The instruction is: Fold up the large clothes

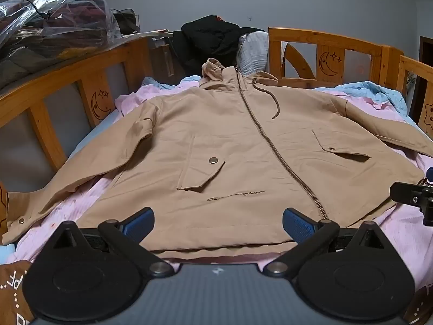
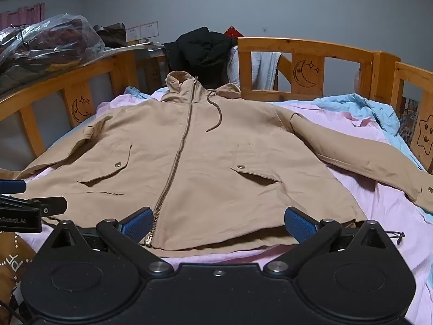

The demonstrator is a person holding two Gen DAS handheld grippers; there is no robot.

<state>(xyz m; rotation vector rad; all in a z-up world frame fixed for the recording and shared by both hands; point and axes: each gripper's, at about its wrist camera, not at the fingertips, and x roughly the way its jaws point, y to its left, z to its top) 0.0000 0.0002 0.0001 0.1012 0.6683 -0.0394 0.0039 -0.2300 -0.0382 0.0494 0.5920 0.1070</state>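
The tan jacket (image 1: 230,149) lies zipped and spread flat on the bed (image 1: 400,233), hood at twelve o'clock, probably for folding, while the left gripper (image 1: 218,224) and right gripper (image 2: 217,223) hover at its six o'clock hem, jaws wide and empty.

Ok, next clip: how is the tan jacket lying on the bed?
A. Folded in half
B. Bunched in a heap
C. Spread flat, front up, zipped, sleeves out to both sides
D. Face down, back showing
C: the tan jacket lies flat with its zipper closed and both pocket flaps showing, sleeves stretched outward.
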